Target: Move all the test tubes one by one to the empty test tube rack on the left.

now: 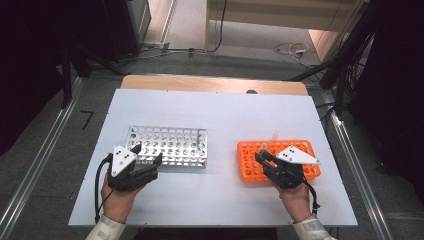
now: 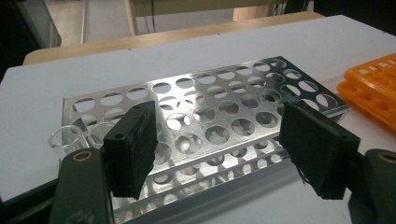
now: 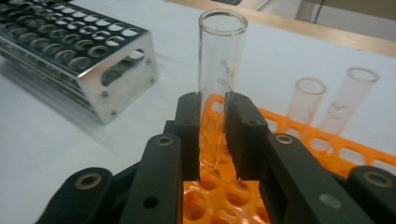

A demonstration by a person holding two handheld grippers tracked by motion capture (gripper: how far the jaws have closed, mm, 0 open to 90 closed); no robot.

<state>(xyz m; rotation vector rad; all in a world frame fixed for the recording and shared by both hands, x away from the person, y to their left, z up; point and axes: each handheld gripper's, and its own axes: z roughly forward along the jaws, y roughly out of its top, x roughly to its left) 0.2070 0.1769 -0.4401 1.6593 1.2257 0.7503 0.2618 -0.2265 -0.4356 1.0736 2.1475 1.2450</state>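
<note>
Right gripper view: right gripper [image 3: 212, 140] pinches a glass test tube [image 3: 219, 70] at its lower half above the orange rack [image 3: 355, 154]; light, slippery, fragile. Left gripper [image 2: 219, 154] jaws spread.

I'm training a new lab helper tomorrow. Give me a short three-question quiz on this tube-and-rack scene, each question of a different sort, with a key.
1. True or false: the right claw is shut on a glass tube.
2. Multiple choice: the rack below the held tube is A) the metal rack, B) the orange rack, C) a wooden rack.
3. Fill in: in the right gripper view, apart from the held tube, ___ other glass tubes stand in the orange rack.

Key: 1 true; 2 B; 3 two. A note for the trainee: the left claw stands open at the near edge of the metal rack, gripping nothing.
</note>
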